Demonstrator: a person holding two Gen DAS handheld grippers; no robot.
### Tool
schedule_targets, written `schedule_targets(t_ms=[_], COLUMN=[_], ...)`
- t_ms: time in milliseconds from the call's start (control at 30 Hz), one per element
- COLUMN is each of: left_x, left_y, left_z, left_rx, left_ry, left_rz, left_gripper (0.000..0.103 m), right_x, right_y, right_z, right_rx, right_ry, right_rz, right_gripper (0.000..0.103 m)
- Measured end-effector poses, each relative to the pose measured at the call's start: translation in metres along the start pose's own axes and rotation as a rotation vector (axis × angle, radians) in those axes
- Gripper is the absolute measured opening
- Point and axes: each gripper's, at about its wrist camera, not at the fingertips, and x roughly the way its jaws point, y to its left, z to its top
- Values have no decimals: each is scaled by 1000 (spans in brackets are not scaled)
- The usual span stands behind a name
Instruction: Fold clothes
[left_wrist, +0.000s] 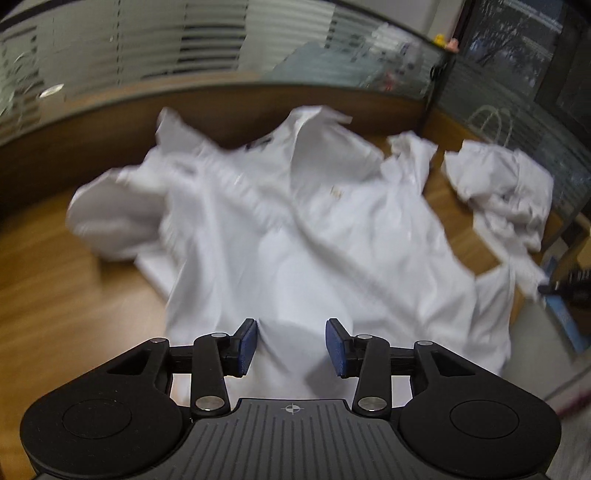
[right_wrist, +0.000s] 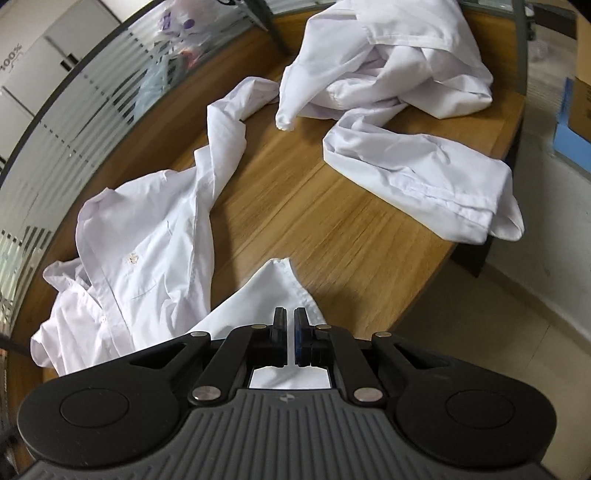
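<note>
The white shirt (left_wrist: 295, 229) lies spread but wrinkled on the wooden worktop (right_wrist: 332, 206), collar on the far side, probably laid out flat so that folding can start. The left tool (left_wrist: 290, 347) hangs above the near hem with its jaws apart and nothing between them. The right tool (right_wrist: 290, 332) is closed, and it seems to pinch a hem corner (right_wrist: 275, 291) to keep the cloth stretched; a second white garment (right_wrist: 399, 85) lies crumpled further away.
</note>
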Motion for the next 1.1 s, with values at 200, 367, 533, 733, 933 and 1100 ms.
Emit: schedule_targets(t_ms=[200, 367, 533, 733, 933, 1100], left_x=[29, 67, 110, 158, 212, 253], left_y=[-28, -64, -103, -146, -181, -206], left_z=[52, 86, 112, 133, 145, 152], left_rx=[60, 123, 183, 235, 245, 258], left_ry=[-60, -58, -25, 33, 117, 179], left_rz=[-66, -102, -151, -188, -173, -139], left_gripper=[62, 63, 64, 64, 64, 64], right_x=[14, 27, 37, 44, 52, 60], right_y=[1, -2, -5, -14, -27, -32], right_z=[8, 16, 18, 19, 22, 29], right_rx=[-46, -53, -48, -27, 44, 91], right_ry=[-4, 0, 10, 28, 47, 65], right_rz=[-5, 4, 17, 45, 105, 150], right_gripper=[16, 18, 25, 26, 29, 32])
